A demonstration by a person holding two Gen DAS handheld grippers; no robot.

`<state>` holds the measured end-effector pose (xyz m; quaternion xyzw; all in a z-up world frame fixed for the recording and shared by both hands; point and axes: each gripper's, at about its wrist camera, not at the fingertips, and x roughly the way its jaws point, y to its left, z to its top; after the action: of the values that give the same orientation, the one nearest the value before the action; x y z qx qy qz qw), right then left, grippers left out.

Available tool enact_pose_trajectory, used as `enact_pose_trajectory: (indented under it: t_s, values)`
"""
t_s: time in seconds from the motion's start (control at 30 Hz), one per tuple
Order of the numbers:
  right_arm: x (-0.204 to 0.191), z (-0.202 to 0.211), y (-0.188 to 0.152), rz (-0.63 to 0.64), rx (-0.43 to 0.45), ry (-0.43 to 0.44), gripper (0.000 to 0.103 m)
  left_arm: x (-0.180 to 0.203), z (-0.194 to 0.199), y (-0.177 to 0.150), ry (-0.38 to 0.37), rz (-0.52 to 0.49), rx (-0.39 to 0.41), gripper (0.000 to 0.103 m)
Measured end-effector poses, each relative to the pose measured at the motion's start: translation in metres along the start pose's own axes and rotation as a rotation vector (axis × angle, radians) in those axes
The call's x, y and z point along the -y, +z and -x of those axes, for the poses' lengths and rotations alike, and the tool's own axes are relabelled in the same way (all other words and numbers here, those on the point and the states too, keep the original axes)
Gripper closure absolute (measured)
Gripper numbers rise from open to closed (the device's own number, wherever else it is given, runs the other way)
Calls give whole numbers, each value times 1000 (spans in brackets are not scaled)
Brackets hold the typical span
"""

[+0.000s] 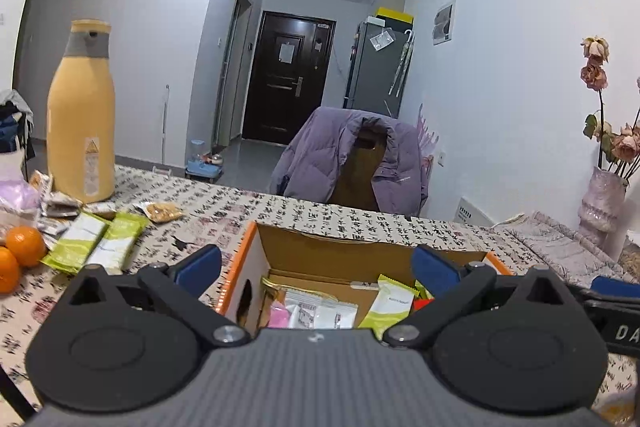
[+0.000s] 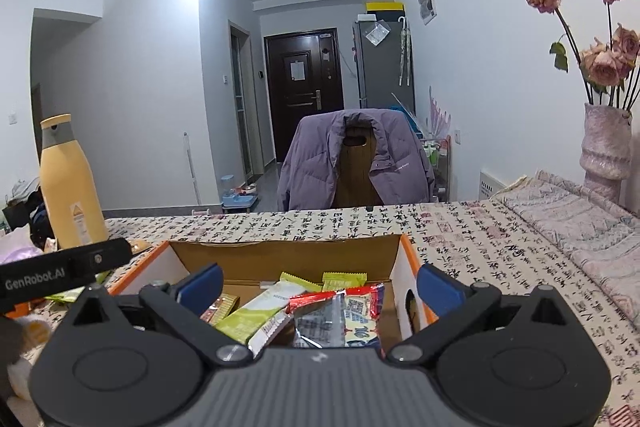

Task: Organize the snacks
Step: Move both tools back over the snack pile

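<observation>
Cardboard box (image 1: pixel 280 247) sits near the worktop's (image 1: pixel 224 215) front edge, already holding several snack packs (image 2: pixel 340 311). Left claw (image 1: pixel 316 267) and right claw (image 2: pixel 320 287) both hover side by side over the box, pointing slightly downward, jaws spread fully, nothing between them. Judged step: between a drop-off and the next pick. Loose green packs (image 1: pixel 96 243) remain toward the worktop's left edge, by the oranges (image 1: pixel 24 247) and yellow bottle (image 1: pixel 80 115). Next move likely calls for swinging the left claw over to those packs.
</observation>
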<state>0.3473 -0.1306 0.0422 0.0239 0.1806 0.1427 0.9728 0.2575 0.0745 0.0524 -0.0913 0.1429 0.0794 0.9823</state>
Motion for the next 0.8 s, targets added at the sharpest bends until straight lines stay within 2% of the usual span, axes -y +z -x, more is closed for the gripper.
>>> enact_pose_trajectory:
  t_s: [0.2,0.47,0.67,0.8]
  values:
    - [9,27,-6,11,-26,12,0,-3,27,-9,-4,-19,-29,0]
    - [18,65,-32,17,-57,23,0,-11,71,-32,-9,-20,-57,0]
    - [25,94,-55,-15,-57,53,0,-14,90,-54,-14,-26,-99,0]
    - [29,100,-71,-3,-101,5,0,-20,97,-75,-16,-31,-136,0]
